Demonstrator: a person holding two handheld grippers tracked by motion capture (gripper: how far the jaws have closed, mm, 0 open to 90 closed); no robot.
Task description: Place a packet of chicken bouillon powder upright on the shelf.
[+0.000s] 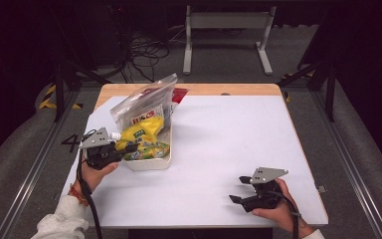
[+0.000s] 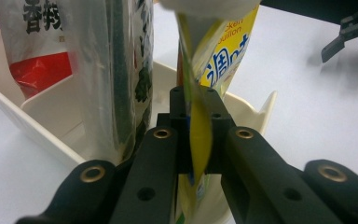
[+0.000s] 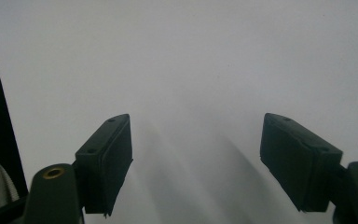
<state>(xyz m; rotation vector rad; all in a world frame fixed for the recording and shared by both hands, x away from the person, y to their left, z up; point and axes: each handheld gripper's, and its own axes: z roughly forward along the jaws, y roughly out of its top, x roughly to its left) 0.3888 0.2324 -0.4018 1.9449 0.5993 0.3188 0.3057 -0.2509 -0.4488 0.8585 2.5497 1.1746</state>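
Two tools over a white tabletop (image 1: 219, 149): the cream bin (image 1: 149, 163) at its left holds clear snack bags (image 1: 139, 107), crowding the yellow pouch (image 1: 142, 133) the left tool (image 2: 196, 140) pinches tight. Right tool (image 1: 238, 189) gapes wide, empty.

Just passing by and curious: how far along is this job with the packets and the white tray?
Done: a clear plastic bag already stands in the white plastic tray. In hand: the left gripper is shut on a yellow spouted pouch at the tray. Left: freeing that pouch, seemingly. The right gripper rests open over the white table.
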